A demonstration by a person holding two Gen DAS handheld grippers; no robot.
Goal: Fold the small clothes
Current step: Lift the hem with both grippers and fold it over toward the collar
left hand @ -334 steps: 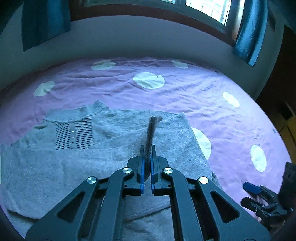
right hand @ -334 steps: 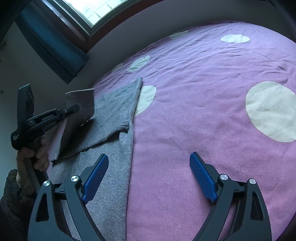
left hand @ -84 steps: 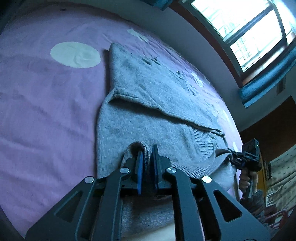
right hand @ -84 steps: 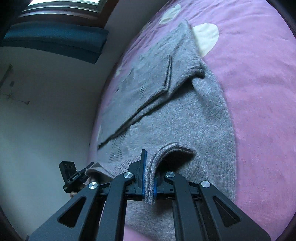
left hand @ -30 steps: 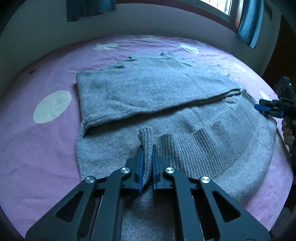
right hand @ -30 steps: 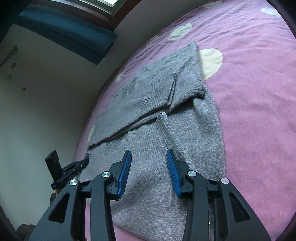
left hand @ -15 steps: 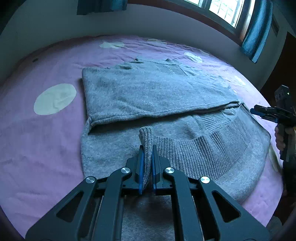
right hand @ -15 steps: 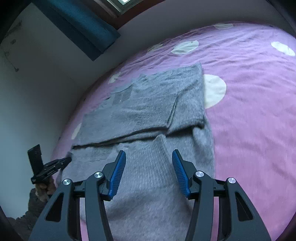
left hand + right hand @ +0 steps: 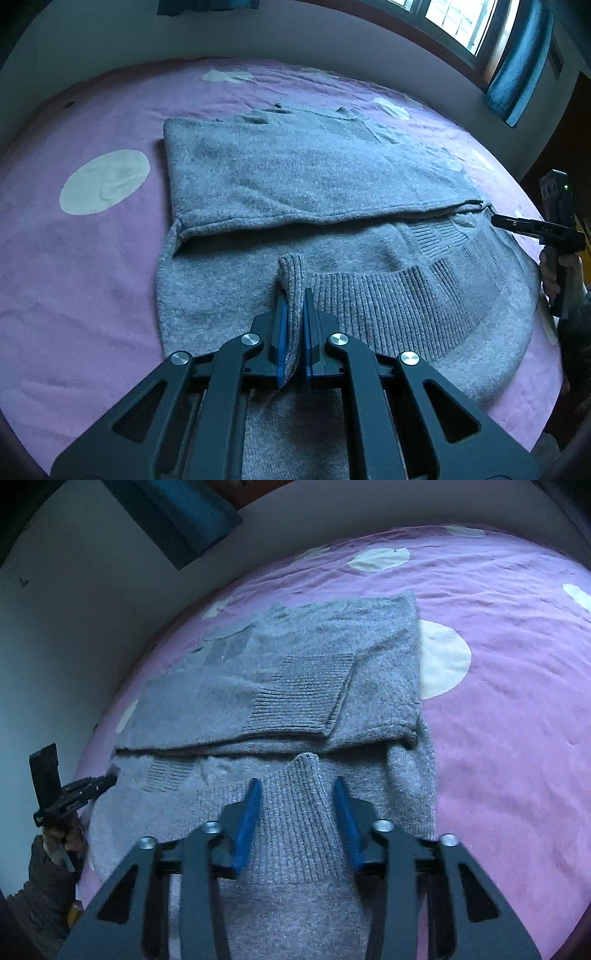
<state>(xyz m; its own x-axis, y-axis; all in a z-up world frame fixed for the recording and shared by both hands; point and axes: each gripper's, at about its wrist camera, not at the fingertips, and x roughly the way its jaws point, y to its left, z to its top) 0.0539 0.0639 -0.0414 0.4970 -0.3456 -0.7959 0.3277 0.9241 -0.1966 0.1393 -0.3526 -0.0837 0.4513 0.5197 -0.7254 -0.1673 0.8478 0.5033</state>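
1. Since a second ago my right gripper [image 9: 297,805] has let go and backed off slightly; its jaws have just been closing, now narrow, with a ribbed fold of the grey sweater [image 9: 295,686] between them (pads not pressing).
2. My left gripper [image 9: 293,314] is clamped on a ribbed fold of the sweater's near edge [image 9: 291,269].
3. Sweater lies folded lengthwise on the purple spotted bedsheet [image 9: 74,258].
4. Blue curtain [image 9: 177,513] hangs on the far wall.
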